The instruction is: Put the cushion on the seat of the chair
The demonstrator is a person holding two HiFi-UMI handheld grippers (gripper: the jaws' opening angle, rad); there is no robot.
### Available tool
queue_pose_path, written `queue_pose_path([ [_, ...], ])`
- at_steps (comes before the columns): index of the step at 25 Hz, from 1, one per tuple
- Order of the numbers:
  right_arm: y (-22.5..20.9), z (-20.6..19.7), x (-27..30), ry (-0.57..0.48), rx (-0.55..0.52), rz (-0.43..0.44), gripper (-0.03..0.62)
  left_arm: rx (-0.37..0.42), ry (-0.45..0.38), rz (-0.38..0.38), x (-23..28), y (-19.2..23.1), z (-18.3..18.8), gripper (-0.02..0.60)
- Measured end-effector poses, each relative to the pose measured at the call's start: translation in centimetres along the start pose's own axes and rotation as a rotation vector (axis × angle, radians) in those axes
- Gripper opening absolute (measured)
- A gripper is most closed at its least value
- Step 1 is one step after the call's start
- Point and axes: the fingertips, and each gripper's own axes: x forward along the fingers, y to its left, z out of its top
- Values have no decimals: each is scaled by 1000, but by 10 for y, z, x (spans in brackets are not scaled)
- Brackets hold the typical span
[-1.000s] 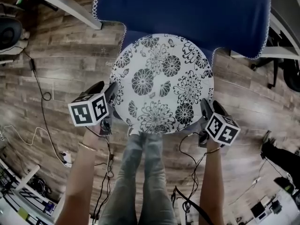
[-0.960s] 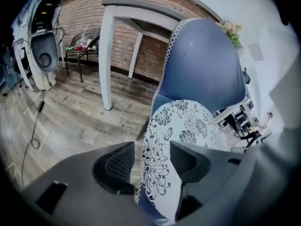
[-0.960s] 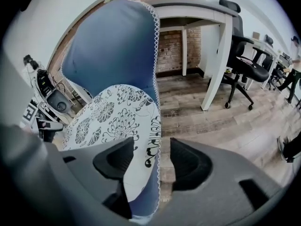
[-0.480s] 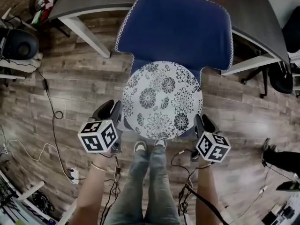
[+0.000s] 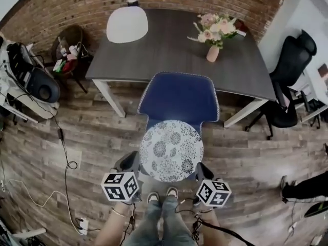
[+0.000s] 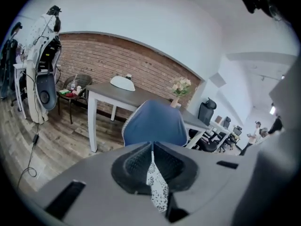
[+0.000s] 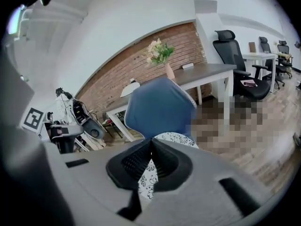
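Left gripper (image 6: pixel 152 149) and right gripper (image 7: pixel 150 147) pinch the cushion (image 5: pixel 171 150).

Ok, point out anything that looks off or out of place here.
Nothing stands out. The floral cushion lies level over the blue chair, its near edge pinched in the shut jaws of the left gripper and right gripper. The flower vase stands upright; loose cables trail over the floor.

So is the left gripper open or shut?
Shut: the left gripper pinches an edge of the floral cushion between its jaws.
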Motion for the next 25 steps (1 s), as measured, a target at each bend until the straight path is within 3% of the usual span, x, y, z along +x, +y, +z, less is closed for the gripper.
queue_pose_path([
  [5,33,72,-39,-119,-90,39,5,8,-94,-22,-33,-23,58,11],
  [11,39,167,-97,-278,-199,-22,3,143,-254,11,-70,-50,156,9],
  [15,37,222,-140,-402,-233,-48,3,211,-389,-15,-97,-77,225,8],
  [19,26,250,-167,-468,-246,-81,3,234,-464,-22,-114,-91,253,8],
  [25,6,259,-186,-491,-241,-128,3,237,-468,2,-113,-94,260,8],
])
